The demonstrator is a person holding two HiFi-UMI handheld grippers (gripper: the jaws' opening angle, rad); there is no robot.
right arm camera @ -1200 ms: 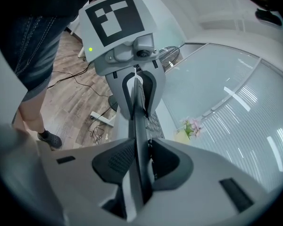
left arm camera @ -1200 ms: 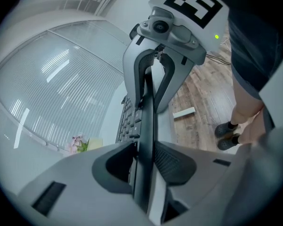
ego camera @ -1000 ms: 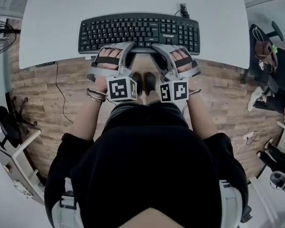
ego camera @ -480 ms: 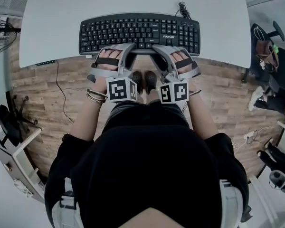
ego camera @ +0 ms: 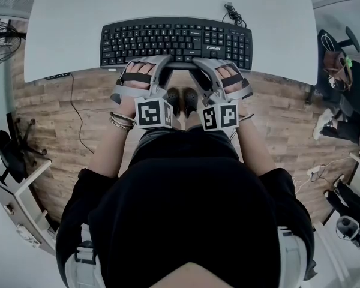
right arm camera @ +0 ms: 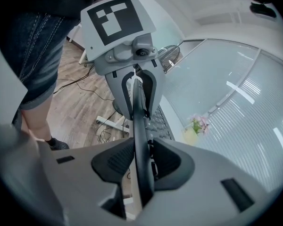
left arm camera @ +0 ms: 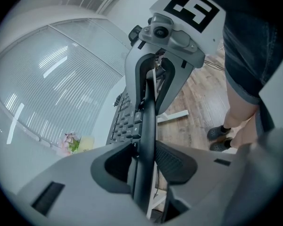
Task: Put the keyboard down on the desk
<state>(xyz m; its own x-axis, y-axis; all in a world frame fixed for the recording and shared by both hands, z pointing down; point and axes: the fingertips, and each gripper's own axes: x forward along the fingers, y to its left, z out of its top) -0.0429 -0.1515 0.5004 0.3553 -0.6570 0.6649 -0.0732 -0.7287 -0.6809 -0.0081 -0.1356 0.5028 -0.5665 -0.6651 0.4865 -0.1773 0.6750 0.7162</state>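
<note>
The black keyboard [ego camera: 175, 41] lies flat on the white desk [ego camera: 168, 2], its near edge at the desk's front rim. My left gripper [ego camera: 162, 65] and right gripper [ego camera: 199, 65] stand side by side at the middle of that near edge, each shut on it. In the left gripper view the keyboard [left arm camera: 148, 121] runs edge-on between the left gripper's [left arm camera: 146, 159] pads, with the right gripper [left arm camera: 174, 36] further along. The right gripper view shows the keyboard [right arm camera: 139, 121] clamped likewise in the right gripper [right arm camera: 142, 161], the left gripper [right arm camera: 127, 46] beyond.
The keyboard's cable [ego camera: 231, 11] leaves its back right corner. A fan [ego camera: 0, 38] stands on the floor to the left, and bags [ego camera: 339, 65] lie to the right. The person's feet [ego camera: 181, 101] stand under the desk's front edge. A small flower pot [right arm camera: 198, 124] sits by the window.
</note>
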